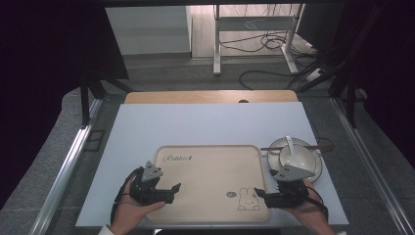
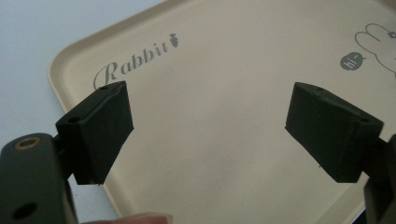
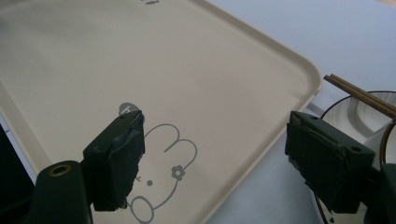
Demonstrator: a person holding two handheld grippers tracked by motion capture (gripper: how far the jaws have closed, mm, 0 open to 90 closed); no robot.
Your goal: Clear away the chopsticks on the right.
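Your two hands come in at the bottom of the high view, nearest the camera, each holding a gripper. Your left hand point(image 1: 128, 208) holds the left gripper point(image 1: 172, 191) over the tray's near left part, its jaws spread wide apart and clamped on nothing. In the left gripper view the jaws frame bare tray surface, with the grey word "Rabbit" point(image 2: 133, 59) and a small carrot mark beyond the jaw on that view's left, and a grey speech bubble point(image 2: 353, 61) toward the top right corner.

Your right hand point(image 1: 311, 211) holds the right gripper point(image 1: 258, 194) at the tray's near right edge. Its jaws also stand wide apart and empty. In the right gripper view one jaw sits above the rabbit drawing point(image 3: 161, 172) printed on the tray, and the other hangs past the tray's rim, over the white mat and close to the plate.

The beige tray point(image 1: 210, 169) lies flat on a white mat point(image 1: 205, 125) that covers most of the table, toward your side of it. Just beside the tray's right edge is a round plate point(image 1: 316, 169) with a dark rim line. A white bowl point(image 1: 298, 157) sits on it with a white spoon point(image 1: 289, 145) in it. A pair of brown chopsticks point(image 1: 320, 145) lies across the plate's far edge.
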